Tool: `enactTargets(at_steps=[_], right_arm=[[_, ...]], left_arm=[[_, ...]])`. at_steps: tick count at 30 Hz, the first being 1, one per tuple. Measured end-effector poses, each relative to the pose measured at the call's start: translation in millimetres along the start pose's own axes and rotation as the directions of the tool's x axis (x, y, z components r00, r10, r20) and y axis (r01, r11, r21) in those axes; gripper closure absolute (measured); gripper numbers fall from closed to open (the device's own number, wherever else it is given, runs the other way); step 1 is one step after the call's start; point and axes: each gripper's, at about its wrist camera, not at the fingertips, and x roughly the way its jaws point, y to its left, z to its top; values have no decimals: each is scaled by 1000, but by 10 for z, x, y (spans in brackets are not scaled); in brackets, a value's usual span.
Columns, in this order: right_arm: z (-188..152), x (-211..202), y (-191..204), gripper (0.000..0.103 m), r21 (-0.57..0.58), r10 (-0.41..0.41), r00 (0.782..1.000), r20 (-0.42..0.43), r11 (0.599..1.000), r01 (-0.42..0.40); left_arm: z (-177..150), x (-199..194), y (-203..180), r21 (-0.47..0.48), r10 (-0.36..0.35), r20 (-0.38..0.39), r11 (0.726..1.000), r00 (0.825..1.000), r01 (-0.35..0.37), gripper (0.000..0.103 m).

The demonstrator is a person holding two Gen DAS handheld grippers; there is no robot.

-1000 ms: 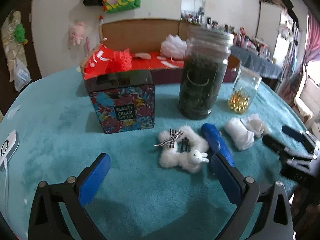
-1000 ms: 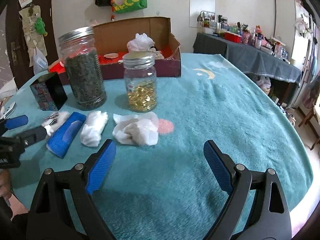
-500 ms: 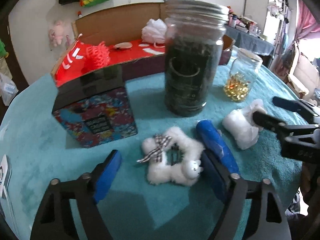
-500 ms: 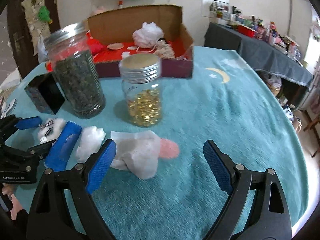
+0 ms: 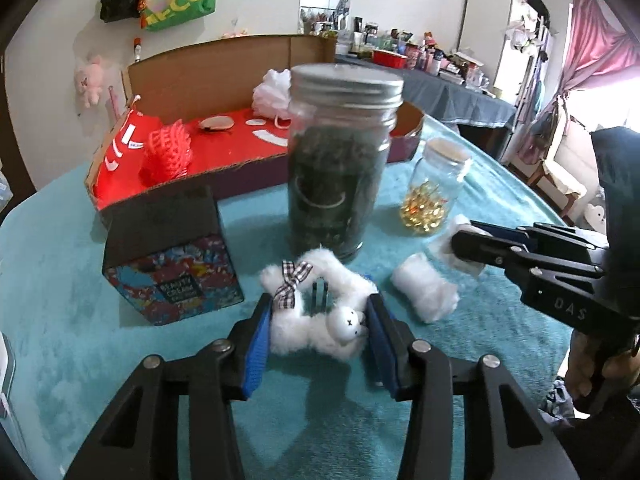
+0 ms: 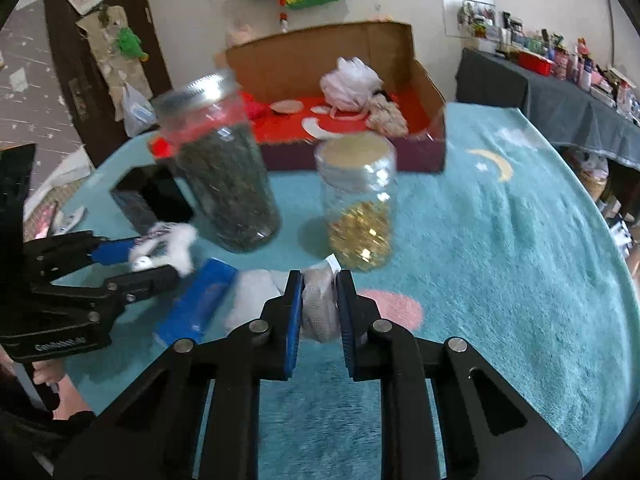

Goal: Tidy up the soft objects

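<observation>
the sorting looks partly done. in the upper middle of both views the cardboard box (image 5: 248, 168) already holds a white mesh puff (image 5: 274, 90) and a red netted piece (image 5: 166, 152); a beige fuzzy thing (image 6: 386, 116) shows there in the right view. left on the teal tabletop (image 6: 500, 260) are the white plush toy (image 5: 320, 320), a rolled white cloth (image 5: 424, 294), a white sock-like cloth (image 6: 318, 304) and a blue flat item (image 6: 194, 306), with two jars and a patterned tin nearby.

the left tongs (image 5: 318, 340), at lower centre of their view, are closing with the plush toy between the blue pads, which seem to press its fur. the right tongs (image 6: 318, 312) are clenched on the white sock-like cloth. both pieces likely go to the box next.
</observation>
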Motion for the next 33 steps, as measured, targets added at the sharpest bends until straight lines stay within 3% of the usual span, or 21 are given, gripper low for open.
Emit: enactTargets(at_steps=[13,33], right_arm=[[95,13,217,87,-31,84,996,10,996,-84],[58,-43,178,87,-20,71,997,16,997,-71]], left_arm=[[40,-12,-78,3,-54,9,999,998,54,55],[-25,-85,-32,-9,-64,19,998,998,65,55]])
